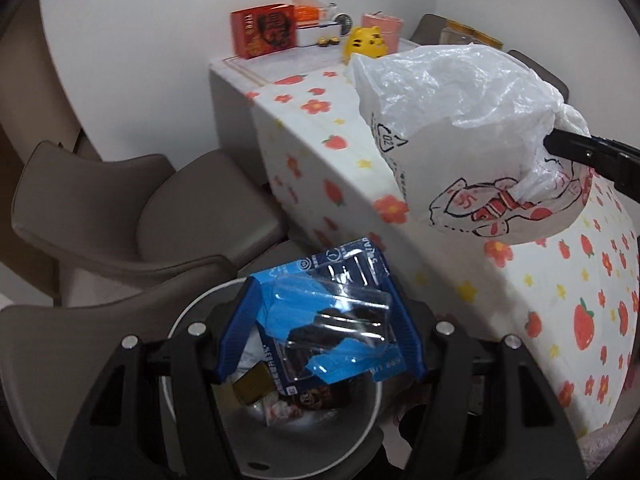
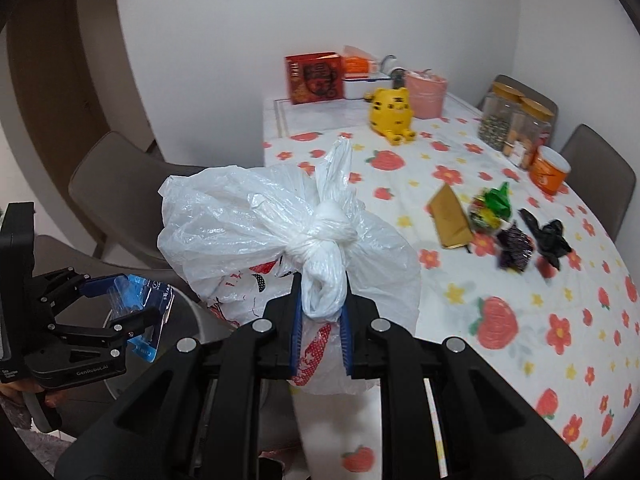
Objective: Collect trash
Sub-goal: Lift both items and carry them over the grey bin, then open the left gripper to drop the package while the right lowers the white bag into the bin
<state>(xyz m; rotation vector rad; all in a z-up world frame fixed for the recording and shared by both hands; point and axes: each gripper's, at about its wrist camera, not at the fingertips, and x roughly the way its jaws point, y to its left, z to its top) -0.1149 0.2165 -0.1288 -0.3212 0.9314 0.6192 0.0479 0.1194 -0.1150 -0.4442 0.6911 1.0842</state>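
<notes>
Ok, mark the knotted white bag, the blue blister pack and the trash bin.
white bag (image 2: 324, 236): right wrist view, on its knot.
blue blister pack (image 1: 332, 320): left wrist view, on its clear plastic front.
trash bin (image 1: 320, 432): left wrist view, on its inner wall.

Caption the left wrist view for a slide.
Left gripper holds a blue blister pack over the bin; beside it, a knotted white bag hangs by the table.

Counted across both wrist views:
- 2 grippers: left gripper, right gripper
- 1 knotted white plastic bag
- 1 blue blister pack
- 1 grey trash bin, near left
- 1 flower-print table
- 1 gold box
- 1 green candy wrapper
- 2 dark crumpled wrappers, right
- 1 yellow tiger figure, far
- 1 red box
- 1 pink cup
- 2 glass jars
- 1 orange tub
- 4 brown chairs seen
</notes>
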